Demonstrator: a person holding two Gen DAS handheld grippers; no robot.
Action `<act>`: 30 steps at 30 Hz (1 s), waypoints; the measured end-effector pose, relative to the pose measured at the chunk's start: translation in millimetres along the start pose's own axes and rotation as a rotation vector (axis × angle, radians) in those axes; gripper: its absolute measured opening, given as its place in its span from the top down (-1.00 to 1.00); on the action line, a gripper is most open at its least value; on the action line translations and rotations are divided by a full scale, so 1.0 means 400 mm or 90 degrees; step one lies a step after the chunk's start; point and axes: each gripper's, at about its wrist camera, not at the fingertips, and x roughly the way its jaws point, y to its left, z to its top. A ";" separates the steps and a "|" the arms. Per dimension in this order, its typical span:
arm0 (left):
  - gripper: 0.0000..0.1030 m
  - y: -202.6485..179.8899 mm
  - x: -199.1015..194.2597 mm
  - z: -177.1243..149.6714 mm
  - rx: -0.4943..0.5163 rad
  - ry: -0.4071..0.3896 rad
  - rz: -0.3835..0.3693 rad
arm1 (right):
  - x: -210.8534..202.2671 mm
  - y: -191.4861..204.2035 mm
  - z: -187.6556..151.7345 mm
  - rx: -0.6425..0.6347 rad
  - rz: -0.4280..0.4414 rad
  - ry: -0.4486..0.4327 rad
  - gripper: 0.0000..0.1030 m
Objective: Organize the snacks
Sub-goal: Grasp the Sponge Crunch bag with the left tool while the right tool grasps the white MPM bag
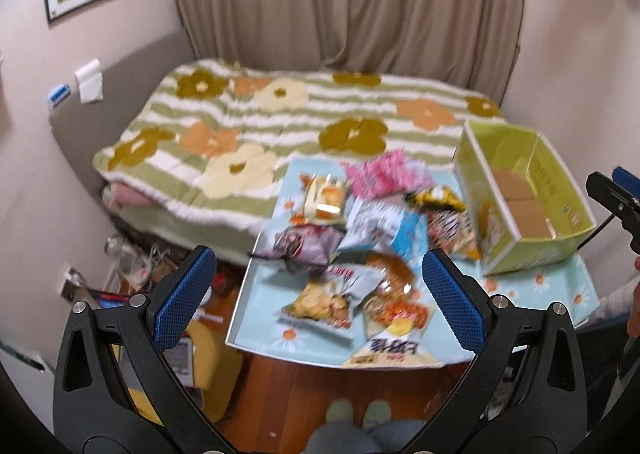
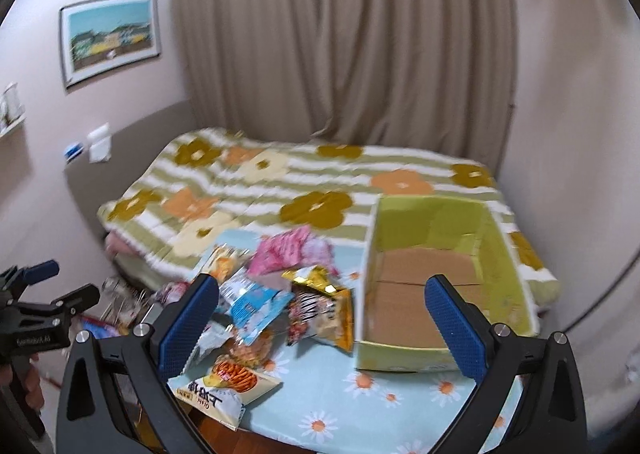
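Several snack bags (image 1: 360,250) lie in a loose heap on the left half of the small table (image 2: 400,406), some overlapping, one white-and-yellow bag (image 2: 224,394) hanging over the near edge. Just to the right of the heap stands the green cardboard box (image 2: 516,282), upright, open at the top and with only its brown bottom showing inside. A black-and-gold bag (image 2: 324,310) leans against the box's left wall.

I hold my left gripper (image 1: 320,294) above the near part of the heap, its blue pads spread wide with nothing between them. My right gripper (image 2: 322,318) hangs over the gap between heap and box, likewise wide apart and empty.

I judge that the sorting has not yet begun: nothing sits in the box. The next move calls for lowering one gripper onto a single bag, pinching a crinkled edge rather than the flat face, and carrying it across into the box. The overhanging bag looks the easiest first pick, though it could slip to the floor if nudged.

Behind the table lies the bed (image 1: 248,121) with its flowered blanket, and curtains (image 2: 344,45) beyond.
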 end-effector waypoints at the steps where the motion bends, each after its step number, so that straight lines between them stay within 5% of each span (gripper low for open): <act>1: -0.99 0.014 0.024 -0.002 0.004 0.016 0.001 | 0.026 0.009 0.000 -0.013 0.009 0.009 -0.98; 18: -0.99 0.121 0.544 0.073 0.019 0.258 -0.119 | 0.448 0.191 -0.039 -0.192 0.133 0.176 -0.98; 25: -0.98 0.127 0.677 0.047 0.024 0.347 -0.156 | 0.560 0.237 -0.077 -0.277 0.151 0.245 -0.98; 30: -0.75 0.132 0.721 0.020 0.025 0.390 -0.181 | 0.613 0.257 -0.099 -0.345 0.157 0.285 -0.98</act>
